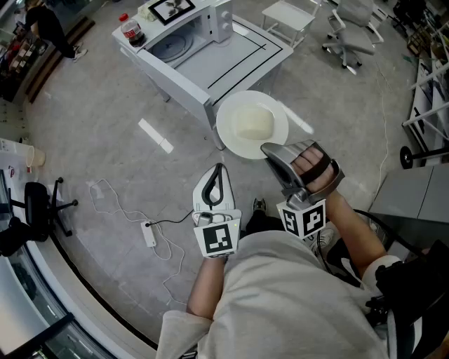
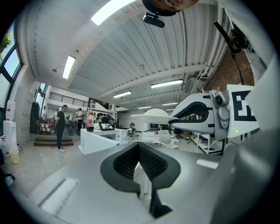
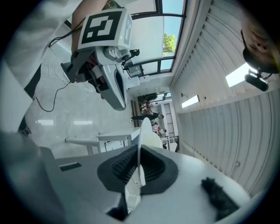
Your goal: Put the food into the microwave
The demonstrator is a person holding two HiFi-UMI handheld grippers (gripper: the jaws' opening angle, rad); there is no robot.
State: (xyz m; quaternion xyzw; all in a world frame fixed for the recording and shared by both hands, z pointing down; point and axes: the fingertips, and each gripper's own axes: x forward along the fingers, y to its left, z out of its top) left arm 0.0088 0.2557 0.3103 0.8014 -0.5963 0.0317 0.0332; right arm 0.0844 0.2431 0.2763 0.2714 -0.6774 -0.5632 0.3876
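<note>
A white plate [image 1: 242,137] carries a pale domed piece of food [image 1: 252,123] and hangs above the floor in front of me. My right gripper [image 1: 270,149] is shut on the plate's near rim. In the right gripper view the plate [image 3: 142,140] stands edge-on between the pads. My left gripper [image 1: 219,168] is beside it to the left, shut and empty, apart from the plate. The left gripper view shows the plate [image 2: 151,116] and the right gripper's body to the right. The white microwave [image 1: 184,38] sits on a white table [image 1: 242,59] ahead, its round turntable in view.
A cola bottle [image 1: 131,31] and a small screen [image 1: 170,8] stand by the microwave. Office chairs [image 1: 351,31] and a small white table [image 1: 287,17] are at the far right, and shelving [image 1: 428,91] is at the right. A black chair [image 1: 35,207] and a power strip with cable [image 1: 149,233] are on the left.
</note>
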